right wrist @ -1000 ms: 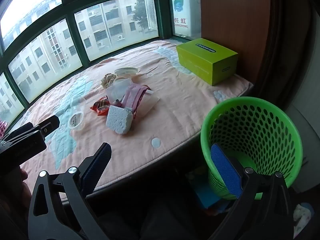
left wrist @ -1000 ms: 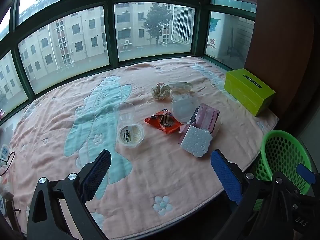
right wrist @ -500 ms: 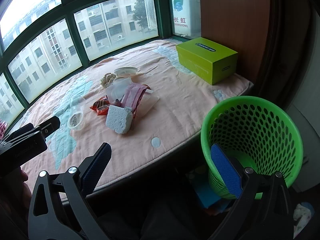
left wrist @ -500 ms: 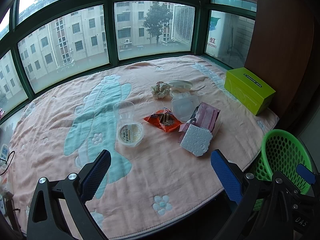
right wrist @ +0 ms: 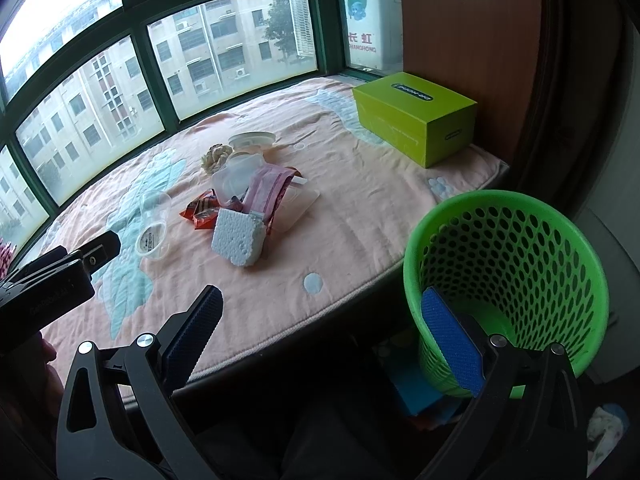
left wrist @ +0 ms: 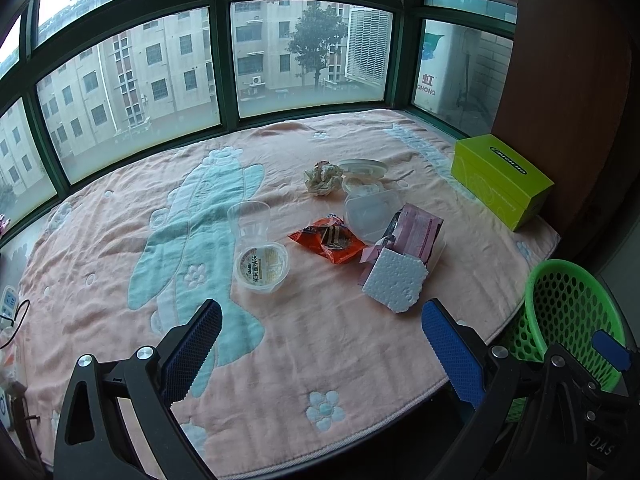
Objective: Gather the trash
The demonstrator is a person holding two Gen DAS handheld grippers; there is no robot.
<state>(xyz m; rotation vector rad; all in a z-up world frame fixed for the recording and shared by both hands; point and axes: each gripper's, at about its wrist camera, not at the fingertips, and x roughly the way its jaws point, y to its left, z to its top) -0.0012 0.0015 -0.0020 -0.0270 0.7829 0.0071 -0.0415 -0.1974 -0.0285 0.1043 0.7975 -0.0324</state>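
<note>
Both grippers hang over the near edge of the pink blanket (left wrist: 120,320), each with blue pads spread wide and nothing between them. The left gripper (left wrist: 320,344) faces the pile of trash; the right gripper (right wrist: 320,328) sits lower, off the blanket's edge, its right finger in front of the green basket (right wrist: 520,240).

The trash lies bunched mid-blanket. From the left gripper, a lidded cup (left wrist: 262,266) sits at eleven o'clock, touching a clear cup (left wrist: 249,218) tipped on its side behind it. The orange wrapper (left wrist: 330,240) is at twelve. The white foam (left wrist: 394,282) lies at one o'clock, leaning against a pink packet (left wrist: 418,232). Behind those rest a clear tub (left wrist: 370,210), a crumpled paper (left wrist: 323,178) and a shallow lid (left wrist: 364,168).

The yellow-green box (left wrist: 500,180) stands well apart at two o'clock, by the wall. The basket stands on the floor beside the blanket's right edge.
</note>
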